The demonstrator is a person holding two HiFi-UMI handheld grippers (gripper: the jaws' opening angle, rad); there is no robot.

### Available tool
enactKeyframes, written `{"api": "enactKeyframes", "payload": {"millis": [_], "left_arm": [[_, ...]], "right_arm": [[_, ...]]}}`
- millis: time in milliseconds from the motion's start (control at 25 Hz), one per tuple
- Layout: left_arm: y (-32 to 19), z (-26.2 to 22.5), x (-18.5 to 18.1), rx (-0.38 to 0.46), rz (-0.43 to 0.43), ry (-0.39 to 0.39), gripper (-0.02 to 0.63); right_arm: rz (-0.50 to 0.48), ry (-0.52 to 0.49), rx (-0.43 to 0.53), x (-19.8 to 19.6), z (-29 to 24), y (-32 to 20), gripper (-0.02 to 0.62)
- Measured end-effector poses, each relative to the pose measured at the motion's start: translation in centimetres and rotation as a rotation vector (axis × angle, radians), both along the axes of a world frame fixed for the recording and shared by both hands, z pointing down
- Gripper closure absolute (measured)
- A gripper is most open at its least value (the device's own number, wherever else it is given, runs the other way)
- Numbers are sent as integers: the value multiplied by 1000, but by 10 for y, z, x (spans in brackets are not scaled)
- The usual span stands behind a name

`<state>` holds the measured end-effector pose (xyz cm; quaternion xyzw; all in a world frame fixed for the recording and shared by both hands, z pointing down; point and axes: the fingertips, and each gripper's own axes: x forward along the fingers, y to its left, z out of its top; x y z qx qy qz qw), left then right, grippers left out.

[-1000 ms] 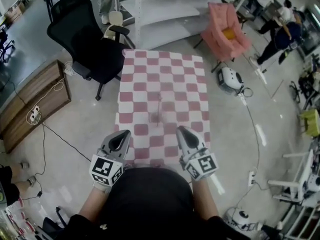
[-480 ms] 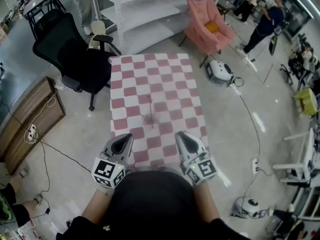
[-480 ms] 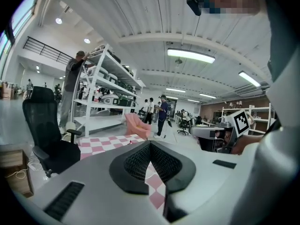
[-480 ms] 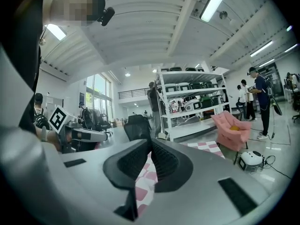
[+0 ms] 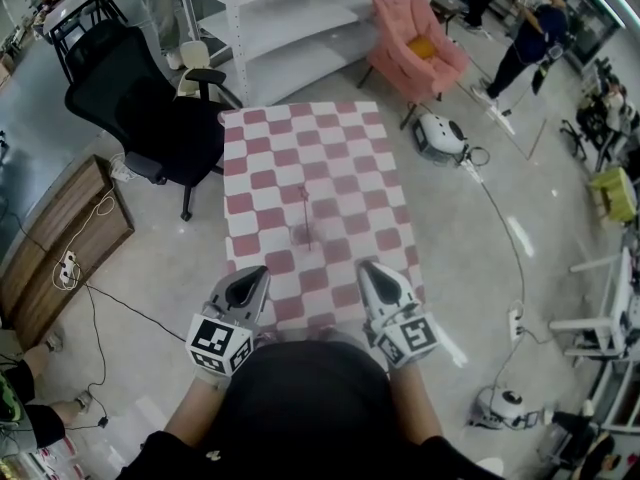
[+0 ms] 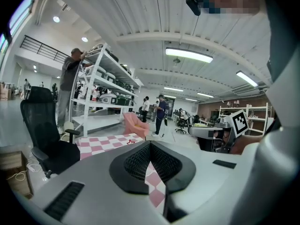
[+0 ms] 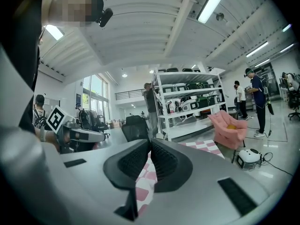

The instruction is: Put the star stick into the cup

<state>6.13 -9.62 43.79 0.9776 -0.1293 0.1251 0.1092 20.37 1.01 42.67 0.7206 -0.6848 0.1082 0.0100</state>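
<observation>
A table with a pink-and-white checked cloth (image 5: 345,158) lies ahead of me. Mid-table is the star stick (image 5: 305,213), a thin rod whose small red star (image 6: 130,141) shows at its far end. Beside its near half is a small dim shape (image 5: 299,234), probably the cup, too small to make out. My left gripper (image 5: 254,275) hovers at the near edge, shut and empty. My right gripper (image 5: 368,269) is level with it, its jaws closing the last bit until the pads (image 7: 161,158) meet, with nothing between them. Both grippers are well short of the stick.
A black office chair (image 5: 140,98) stands left of the table, with white shelving (image 5: 290,18) behind it. A pink armchair (image 5: 415,53) and a white floor device (image 5: 438,138) are at the right. A wooden bench (image 5: 50,238) with cables is on the left. People stand at the back right (image 5: 520,43).
The head view has swung a little, so the table sits more to the left and higher. Both grippers keep their place at the near edge, still apart from the stick.
</observation>
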Motion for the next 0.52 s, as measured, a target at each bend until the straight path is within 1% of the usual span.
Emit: {"api": "enactKeyframes", "payload": {"millis": [160, 360, 520], "left_arm": [[-1, -3, 0, 5, 11, 3, 565], [-4, 1, 3, 7, 13, -2, 565], [-7, 1, 7, 5, 17, 0, 565]], "right_arm": [[11, -13, 2, -3, -2, -4, 561], [9, 10, 13, -1, -4, -4, 561], [21, 0, 7, 3, -4, -5, 561]]}}
